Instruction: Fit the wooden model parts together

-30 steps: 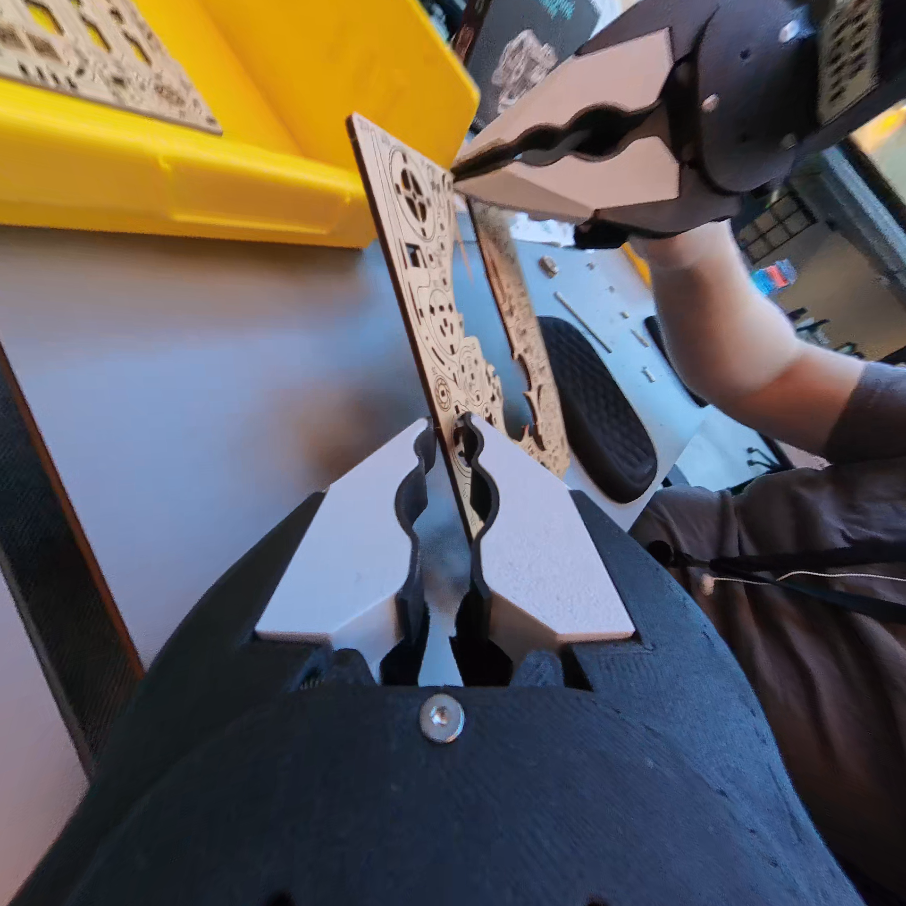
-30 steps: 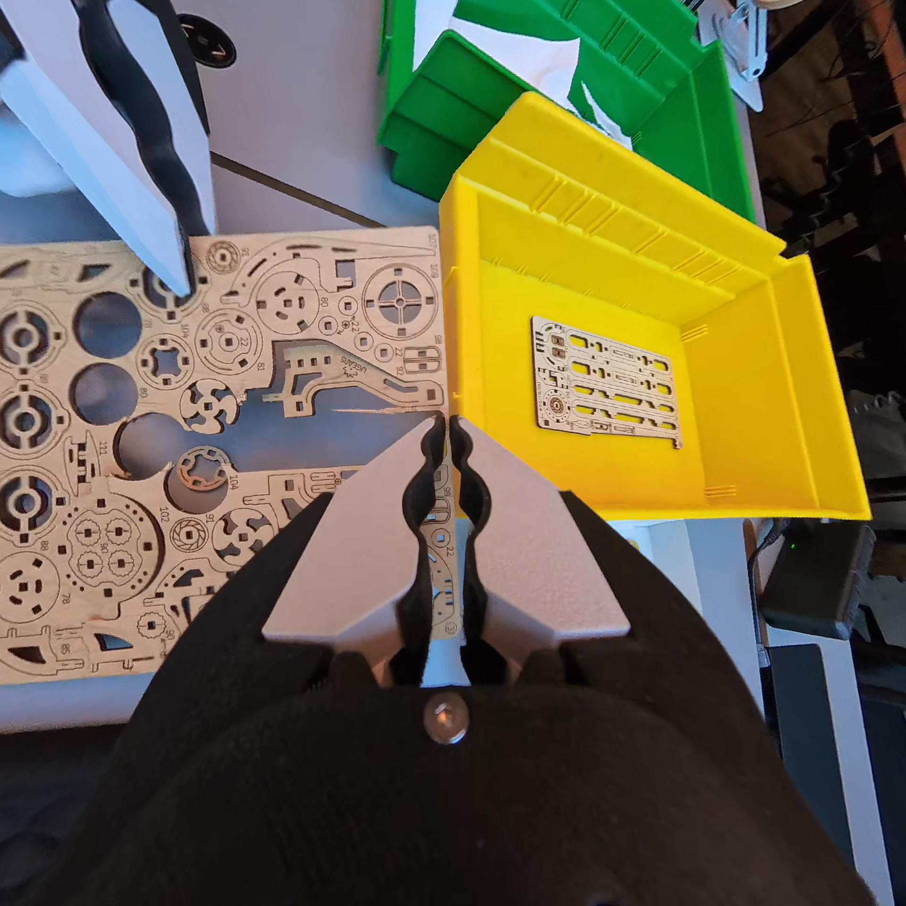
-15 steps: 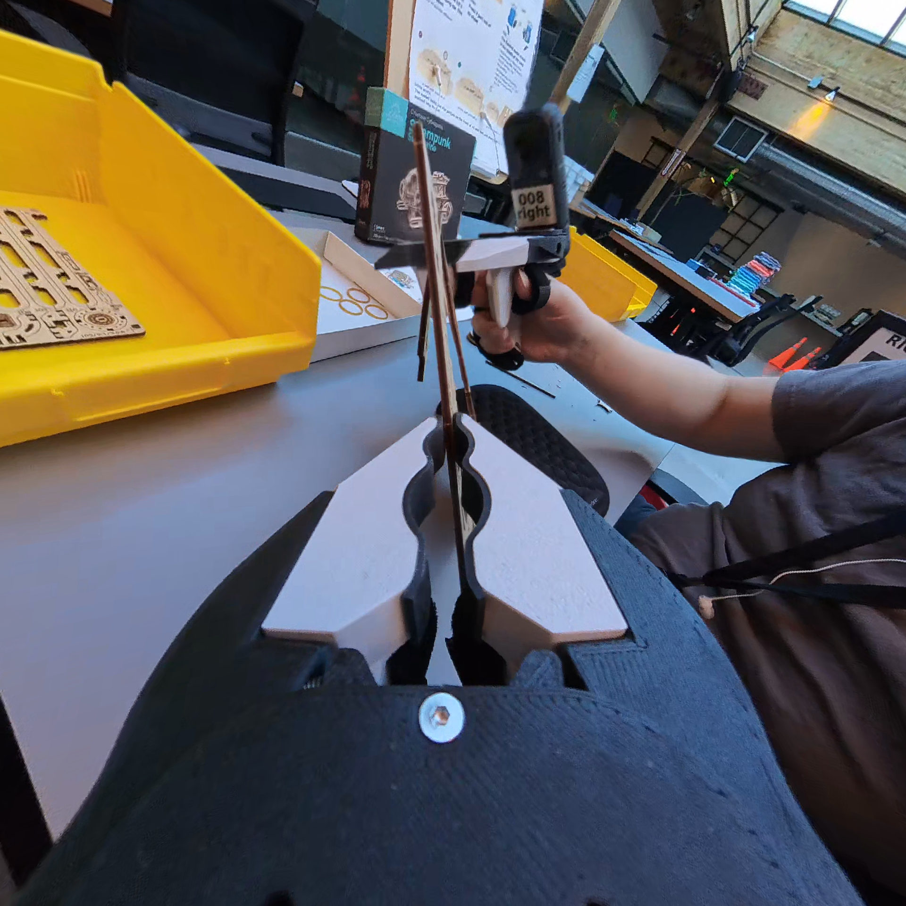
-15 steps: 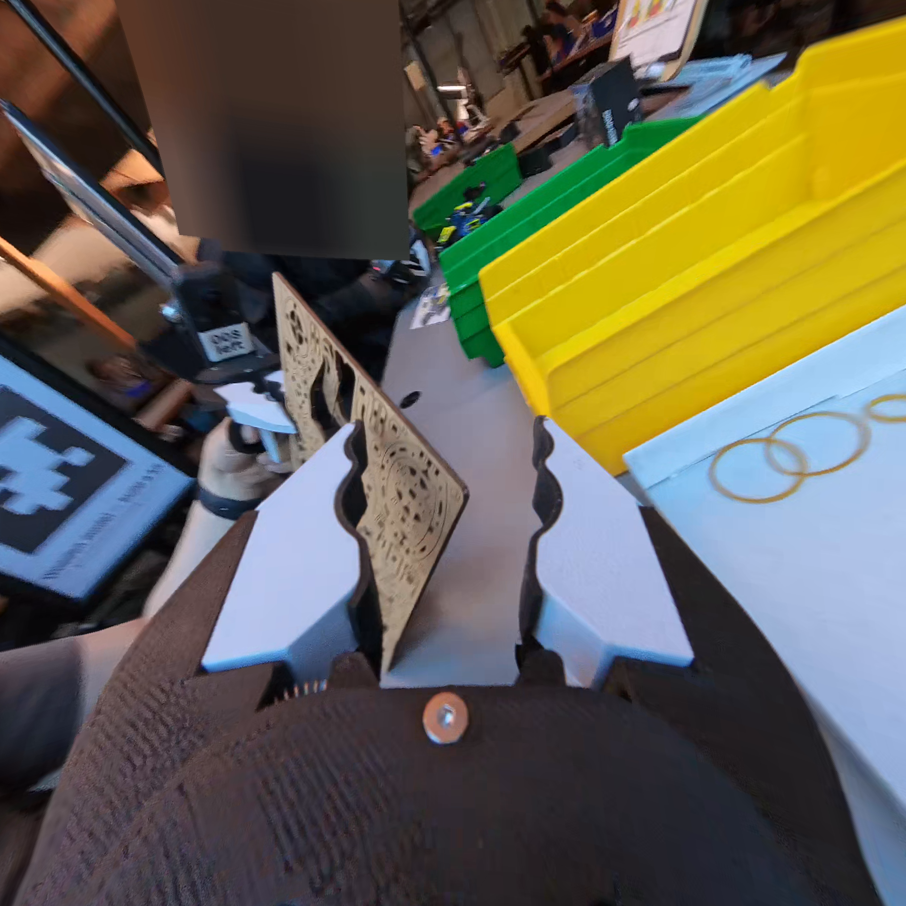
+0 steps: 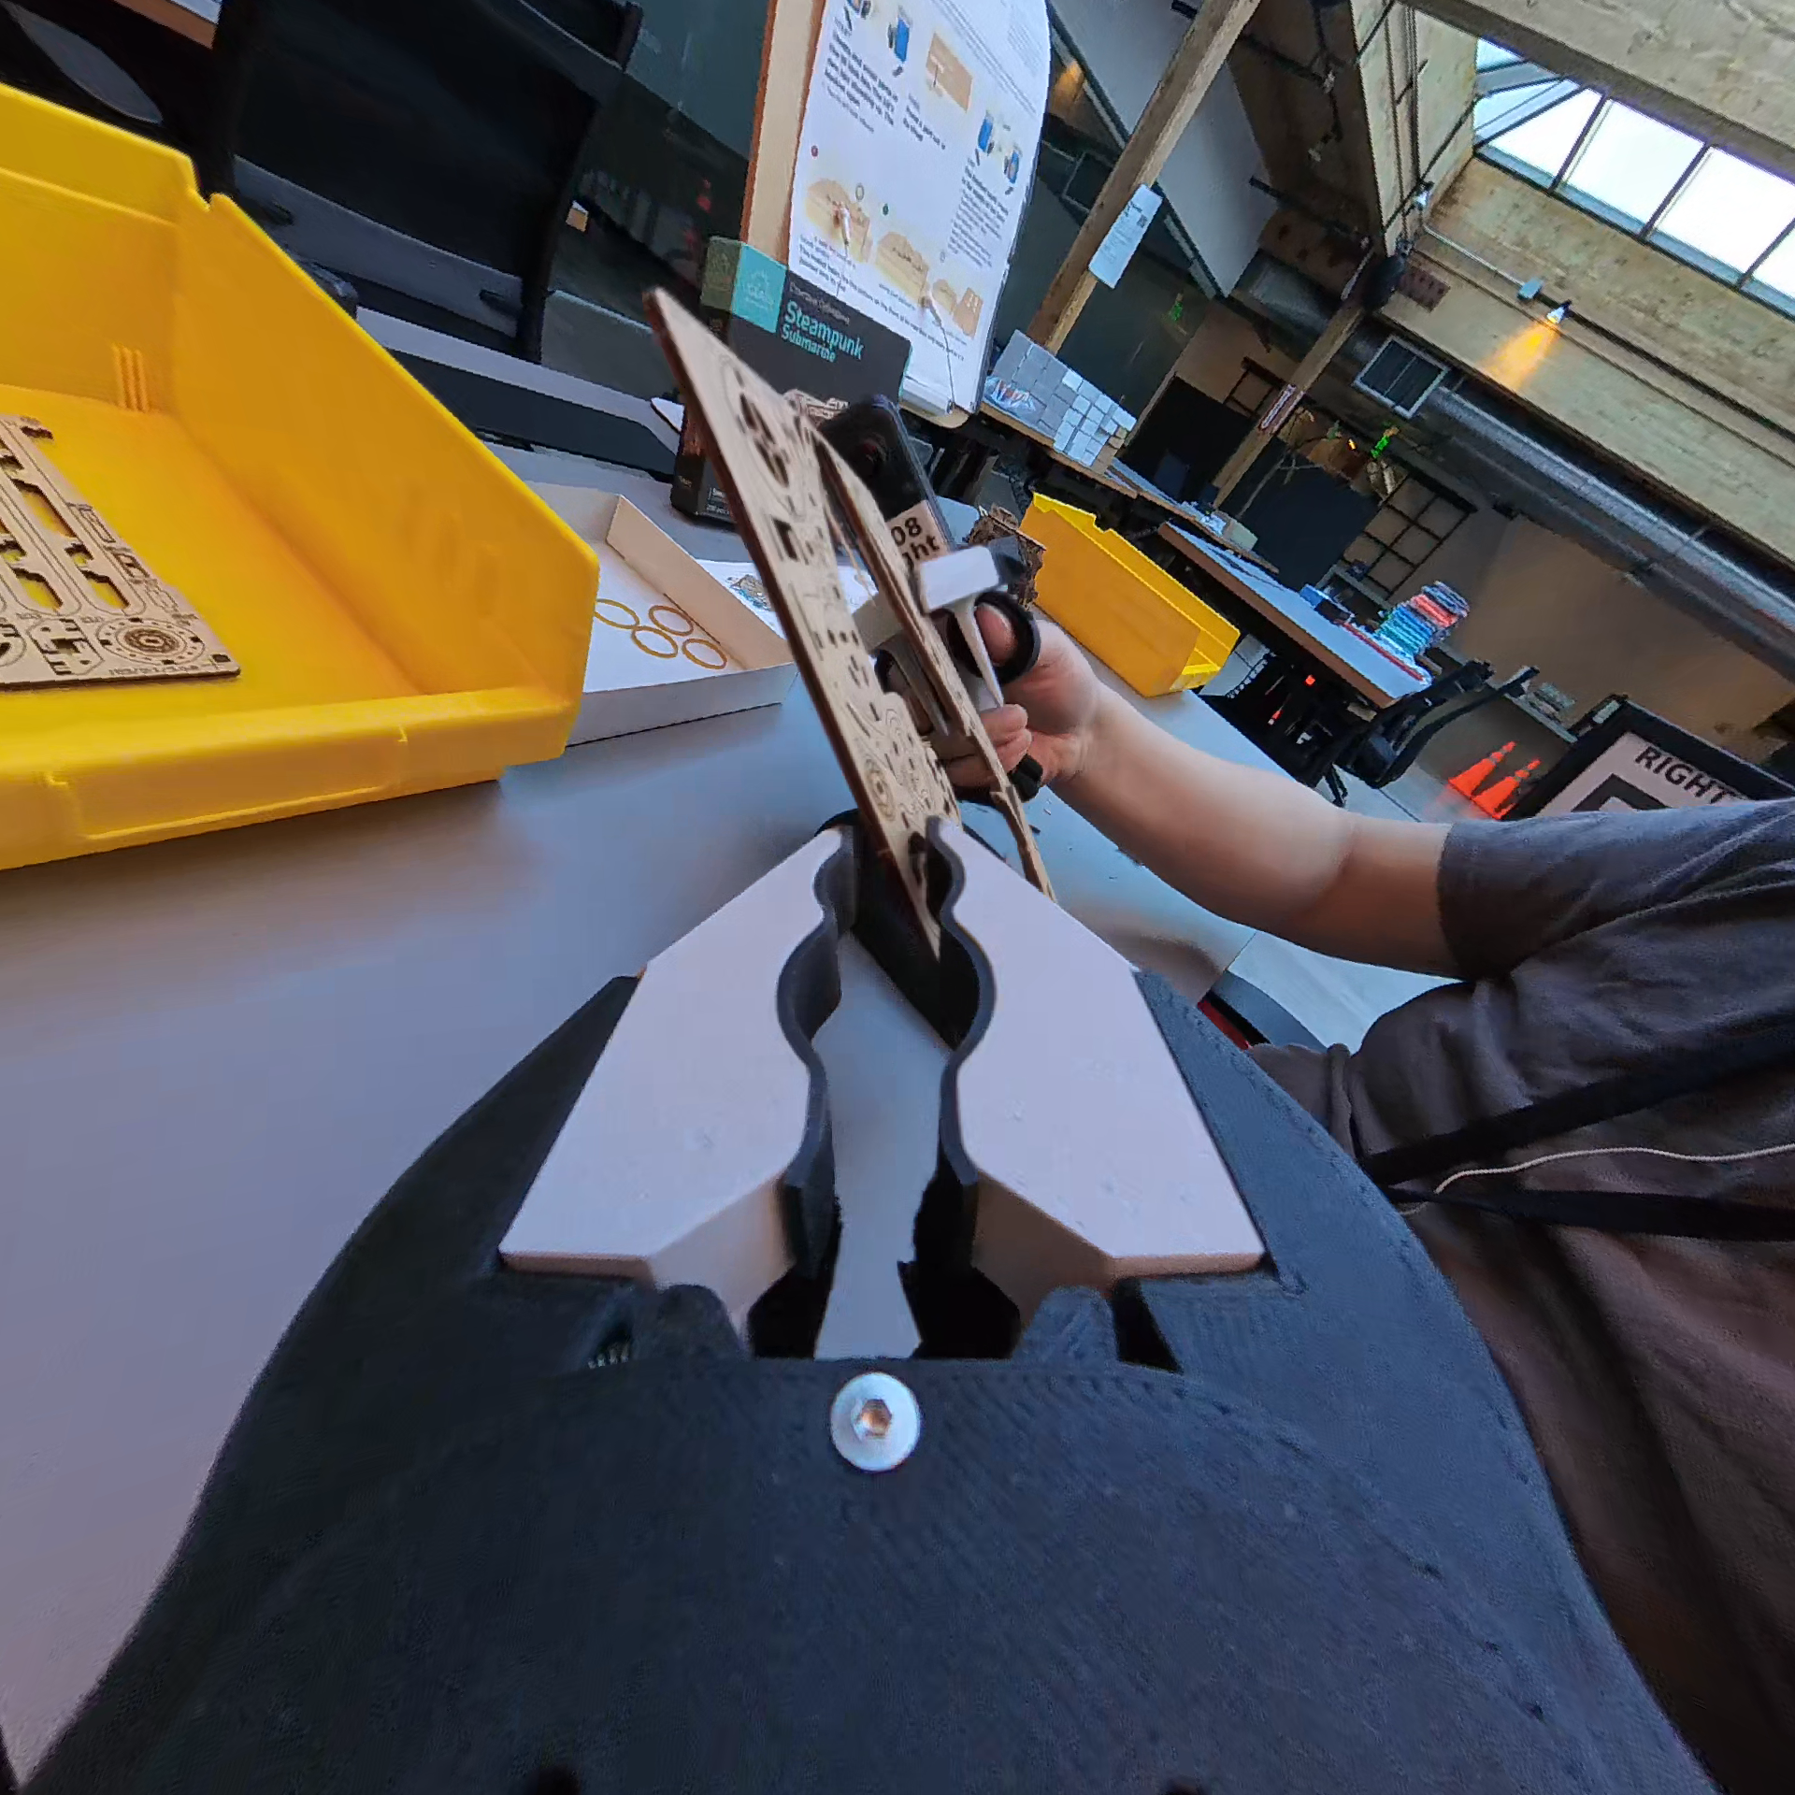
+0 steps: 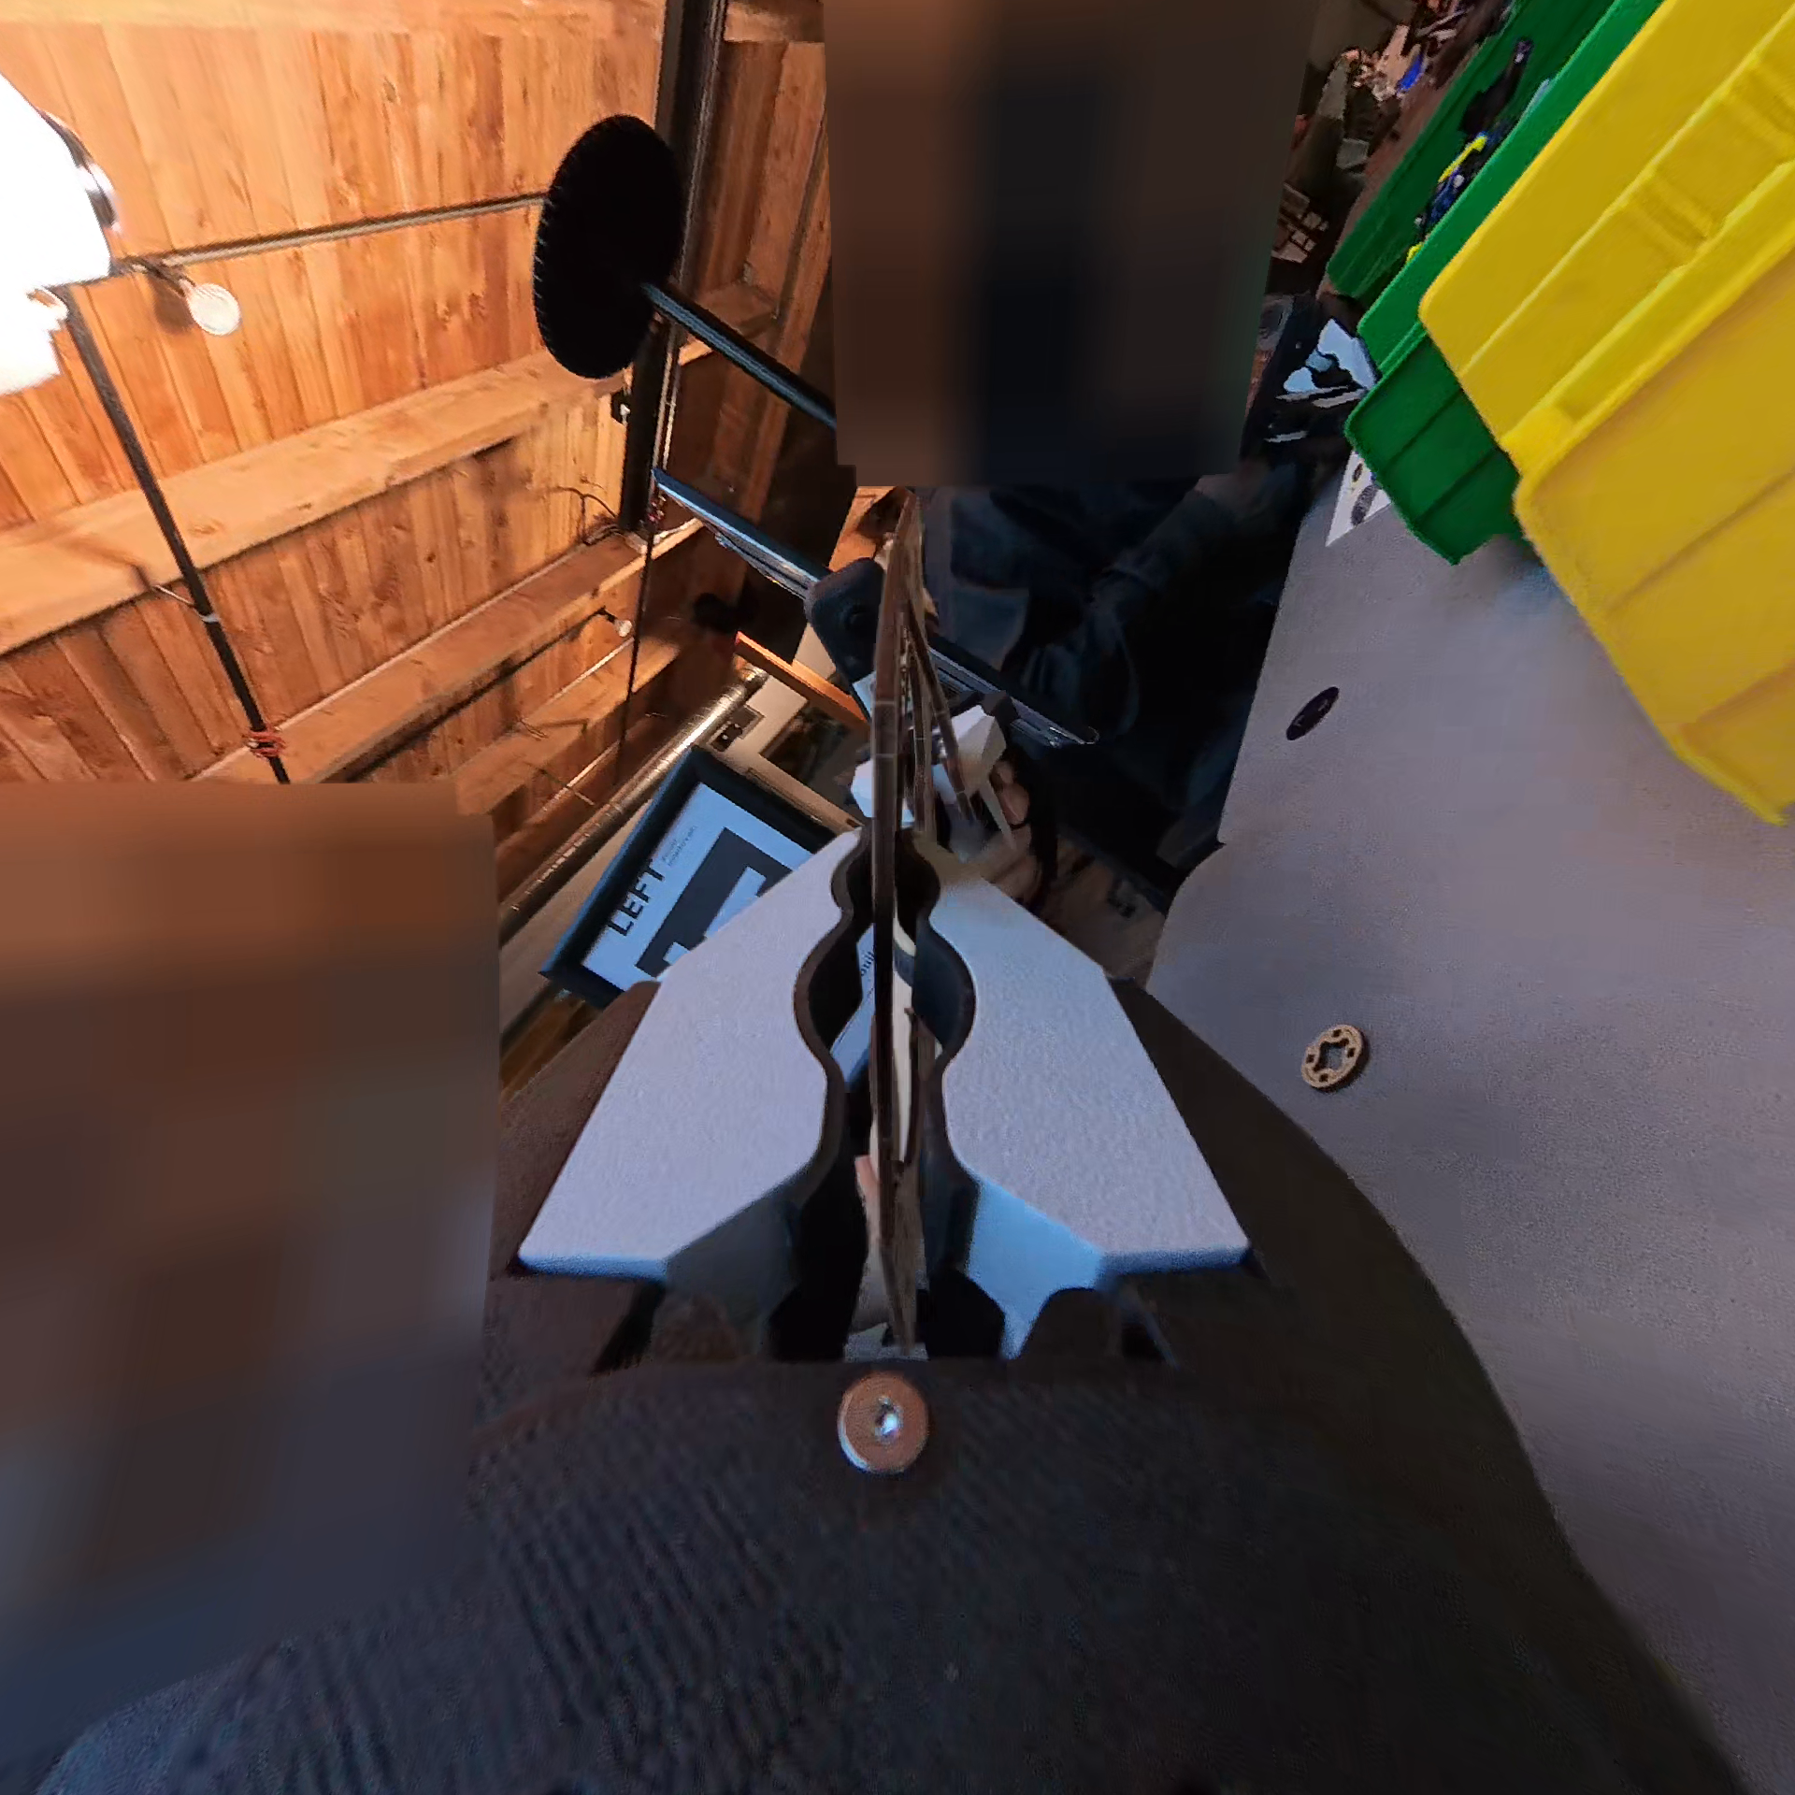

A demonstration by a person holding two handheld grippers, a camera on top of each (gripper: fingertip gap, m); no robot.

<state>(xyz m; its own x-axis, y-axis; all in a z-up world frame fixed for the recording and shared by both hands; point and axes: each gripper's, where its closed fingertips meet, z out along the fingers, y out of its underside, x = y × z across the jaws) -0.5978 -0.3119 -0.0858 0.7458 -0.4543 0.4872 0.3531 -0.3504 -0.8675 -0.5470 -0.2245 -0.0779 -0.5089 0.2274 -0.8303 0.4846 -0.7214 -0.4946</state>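
Note:
A thin laser-cut wooden sheet (image 5: 811, 583) stands on edge above the grey table (image 5: 291, 971), tilted to the left. My left gripper (image 5: 889, 840) is shut on its near lower edge, and the sheet slants across the narrow gap between the pads. The right gripper's white finger (image 5: 957, 568) shows behind the sheet's far side, in a person's hand. In the right wrist view the sheet (image 6: 882, 680) is edge-on and runs deep between the jaws of my right gripper (image 6: 894, 860), which is closed against it. A small round wooden part (image 6: 1334, 1057) lies loose on the table.
A yellow bin (image 5: 437, 544) at the left holds another wooden sheet (image 5: 87, 602). Beside it is a white tray (image 5: 680, 573) with rubber rings, then a black box (image 5: 806, 340) and an instruction board (image 5: 913, 175). Yellow (image 6: 1651, 389) and green (image 6: 1428, 457) bins line the table's right side. My hands' fingertips stand some 11 cm from each other.
The sheet was lifted off the table and stood on edge. My right gripper let go, opened wide, then closed on the sheet again. The sheet now leans left in my left gripper.

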